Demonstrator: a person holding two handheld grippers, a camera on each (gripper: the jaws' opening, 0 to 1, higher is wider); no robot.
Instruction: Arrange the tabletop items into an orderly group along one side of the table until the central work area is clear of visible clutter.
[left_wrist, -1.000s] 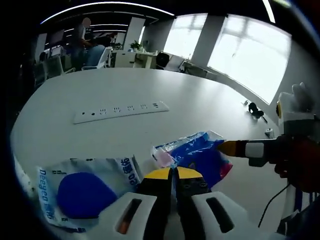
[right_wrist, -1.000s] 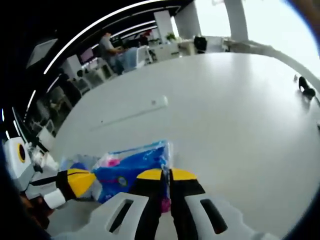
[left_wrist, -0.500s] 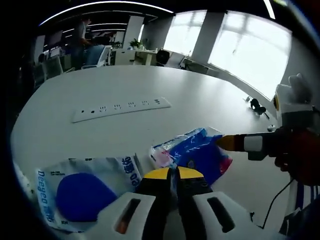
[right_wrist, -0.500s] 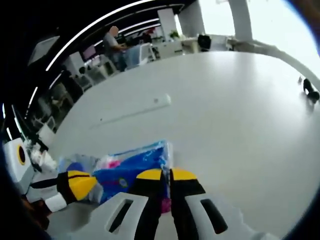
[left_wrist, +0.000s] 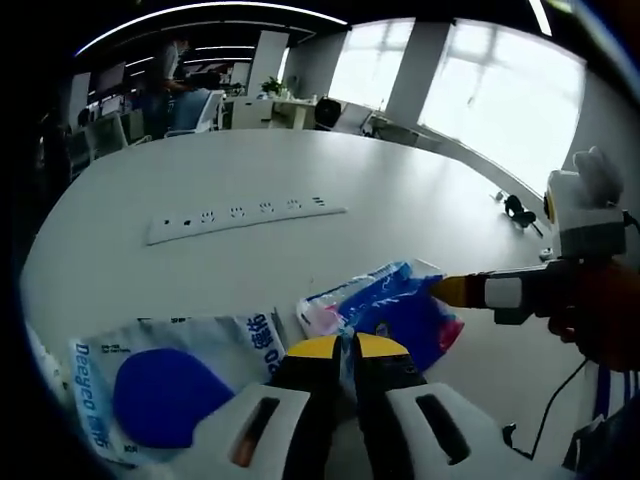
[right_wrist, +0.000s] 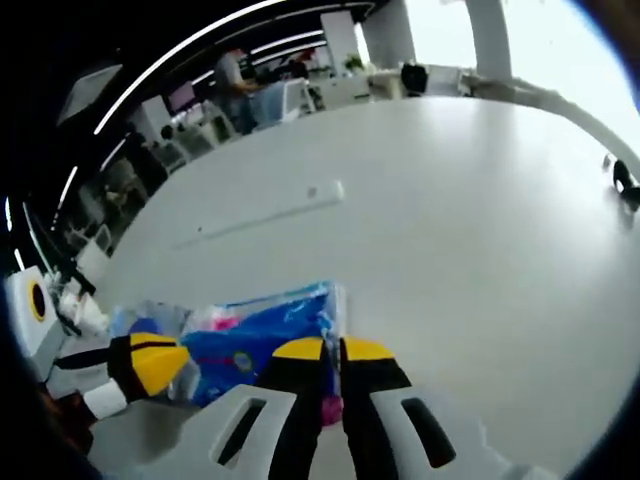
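Both claws pinched shut: right claw (right_wrist: 331, 349) on the blue tissue pack's (right_wrist: 262, 335) edge, left claw (left_wrist: 345, 345) just beside it on the worktop (left_wrist: 400, 215).

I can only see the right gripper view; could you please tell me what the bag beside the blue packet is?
Observer: In the left gripper view it is a white pouch with a large blue oval and printed lettering, lying flat beside the blue packet.
Operator: Thank you. Is the long white bar further out a power strip?
Observer: Yes, the power strip shows a row of sockets along its top.
Operator: Is anything lying near my gripper?
Observer: A dark cable curves across the table just beneath the right gripper in that view.
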